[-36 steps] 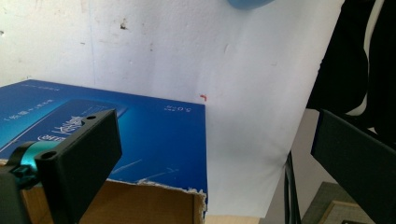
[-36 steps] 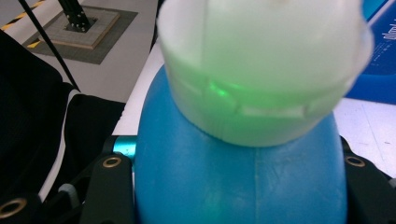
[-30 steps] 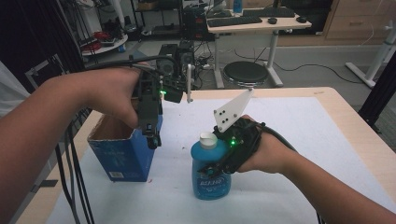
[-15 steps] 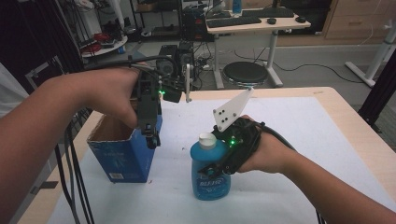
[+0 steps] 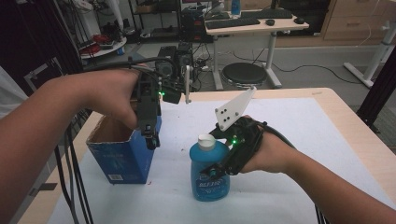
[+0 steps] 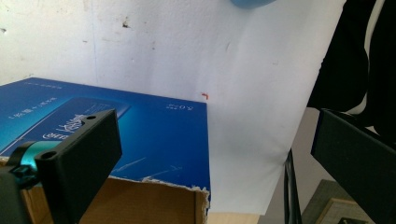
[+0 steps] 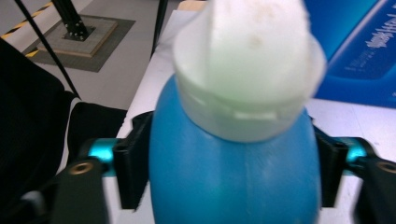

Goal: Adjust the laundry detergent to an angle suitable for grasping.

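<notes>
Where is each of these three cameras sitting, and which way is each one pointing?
High view: above the table's near side, looking forward and down; both forearms, the left gripper and right gripper show.
Left gripper view: rides the left gripper, looking down at the blue box and white mat; two black jaws show.
Right gripper view: rides the right gripper, facing the blue bottle between its jaws.
Shared: all three show bottle and box.

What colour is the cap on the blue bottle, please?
The cap is white, on the blue bottle; the right gripper view shows it best.
</notes>
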{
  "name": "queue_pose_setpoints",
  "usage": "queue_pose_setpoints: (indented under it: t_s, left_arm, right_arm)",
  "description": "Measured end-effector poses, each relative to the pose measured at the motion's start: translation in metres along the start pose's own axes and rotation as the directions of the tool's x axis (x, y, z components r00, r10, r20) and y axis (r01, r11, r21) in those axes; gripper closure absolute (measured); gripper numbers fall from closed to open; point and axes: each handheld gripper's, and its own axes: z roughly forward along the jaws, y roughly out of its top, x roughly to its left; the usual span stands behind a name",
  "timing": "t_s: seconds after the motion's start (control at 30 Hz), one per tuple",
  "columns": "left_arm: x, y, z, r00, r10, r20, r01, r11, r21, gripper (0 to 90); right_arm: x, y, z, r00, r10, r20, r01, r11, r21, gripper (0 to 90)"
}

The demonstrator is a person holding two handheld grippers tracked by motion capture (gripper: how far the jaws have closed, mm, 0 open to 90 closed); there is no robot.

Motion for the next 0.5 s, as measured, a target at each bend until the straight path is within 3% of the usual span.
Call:
queue_pose_setpoints:
  t_s: [0.2, 0.5]
  left_arm:
    - [0.000, -0.001, 0.002, 1.0000, -0.005, 0.000, 0.005, 1.0000, -0.003, 1.7]
    - [0.001, 0.000, 0.004, 1.0000, -0.005, 0.004, 0.005, 1.0000, 0.004, 1.7]
  right_arm:
    - [0.000, 0.000, -0.005, 0.9999, -0.002, 0.014, 0.002, 1.000, -0.004, 23.5]
    - [-0.001, -0.004, -0.012, 0.9992, 0.037, -0.013, -0.037, 0.999, 0.006, 20.3]
